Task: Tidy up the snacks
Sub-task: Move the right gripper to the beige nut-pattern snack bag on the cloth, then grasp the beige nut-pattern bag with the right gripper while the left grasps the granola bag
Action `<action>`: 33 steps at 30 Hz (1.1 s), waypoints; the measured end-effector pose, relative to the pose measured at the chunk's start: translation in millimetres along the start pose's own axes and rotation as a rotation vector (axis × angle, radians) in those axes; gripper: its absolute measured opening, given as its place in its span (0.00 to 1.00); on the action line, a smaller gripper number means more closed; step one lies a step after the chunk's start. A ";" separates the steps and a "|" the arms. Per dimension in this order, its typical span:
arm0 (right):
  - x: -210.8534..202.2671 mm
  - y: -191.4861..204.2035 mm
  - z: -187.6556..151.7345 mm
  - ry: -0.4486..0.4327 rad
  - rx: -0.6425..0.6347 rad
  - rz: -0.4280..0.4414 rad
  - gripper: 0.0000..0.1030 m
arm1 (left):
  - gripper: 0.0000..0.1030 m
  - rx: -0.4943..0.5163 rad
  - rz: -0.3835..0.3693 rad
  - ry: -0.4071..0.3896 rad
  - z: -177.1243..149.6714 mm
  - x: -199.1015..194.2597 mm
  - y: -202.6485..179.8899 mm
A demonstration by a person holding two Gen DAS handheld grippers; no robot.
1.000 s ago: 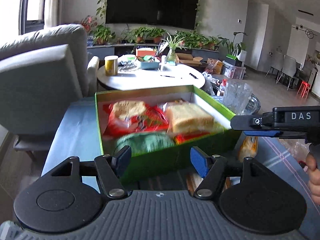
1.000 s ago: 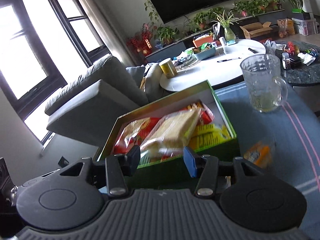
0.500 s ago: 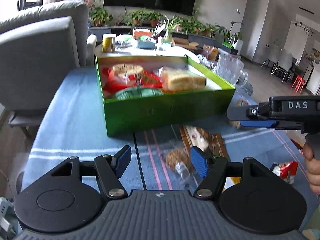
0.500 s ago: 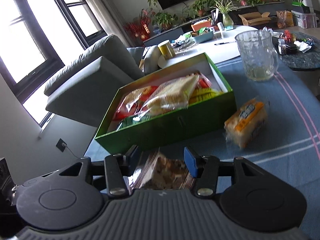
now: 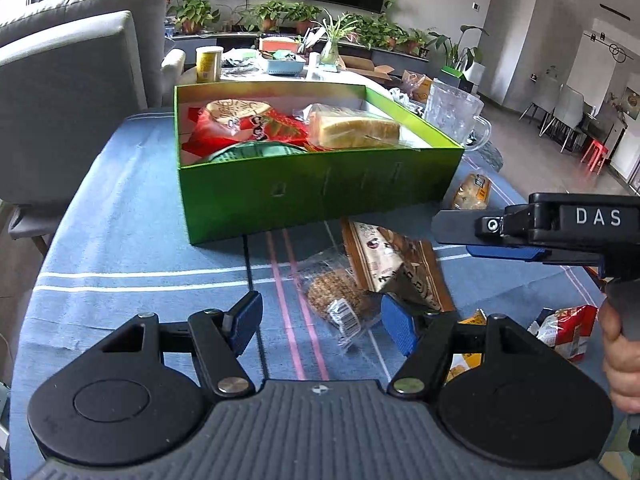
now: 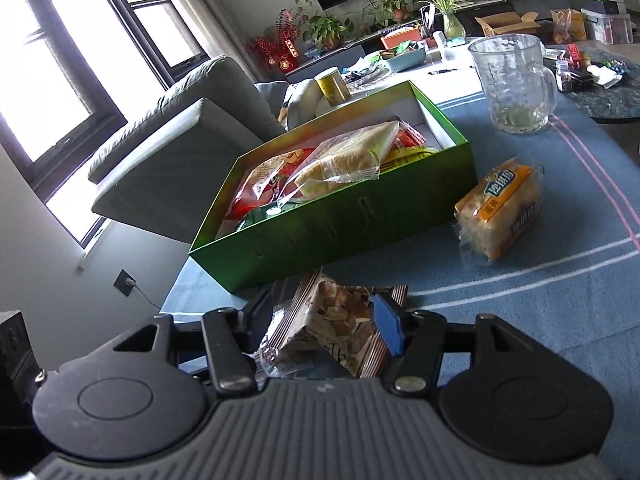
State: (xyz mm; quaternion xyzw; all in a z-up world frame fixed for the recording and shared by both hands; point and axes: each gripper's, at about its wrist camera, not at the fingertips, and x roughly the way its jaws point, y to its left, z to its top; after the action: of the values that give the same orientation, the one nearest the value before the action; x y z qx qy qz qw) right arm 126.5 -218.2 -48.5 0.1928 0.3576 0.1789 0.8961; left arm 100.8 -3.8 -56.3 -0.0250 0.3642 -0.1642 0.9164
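Your right hand-held gripper (image 6: 320,320) has dropped from the green box (image 6: 340,232), jaws now straddling the brown snack bag (image 6: 332,332), not clamped; left hand-held gripper (image 5: 320,320) hangs open, empty.

Left gripper (image 5: 320,320) hangs wide open over the blue striped tablecloth (image 5: 120,240), round oat cake packet (image 5: 338,300) between its pads; right gripper (image 5: 480,236) reaches above the brown snack bag (image 5: 396,260), seemingly open

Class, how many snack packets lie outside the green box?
5: brown packet and cookie packet in front of the box, yellow bread packet by its right end, red packet and orange packet nearest right. More may be hidden.
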 end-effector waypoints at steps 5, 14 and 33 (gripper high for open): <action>-0.6 -2.2 -3.0 -0.002 0.014 -0.003 0.62 | 0.62 0.015 -0.004 0.017 1.2 8.0 -8.8; -8.9 -10.5 -8.0 -0.021 0.057 0.004 0.65 | 0.62 0.028 -0.007 0.043 1.3 20.1 -18.9; -22.4 -28.7 -10.6 -0.057 0.126 -0.020 0.68 | 0.55 0.025 0.094 0.068 11.4 46.5 -21.2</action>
State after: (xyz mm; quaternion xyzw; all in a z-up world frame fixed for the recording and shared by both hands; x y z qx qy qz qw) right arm 109.0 -251.0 -56.4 0.2504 0.3443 0.1415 0.8937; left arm 134.2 -39.5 -75.2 0.0093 0.3938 -0.1265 0.9104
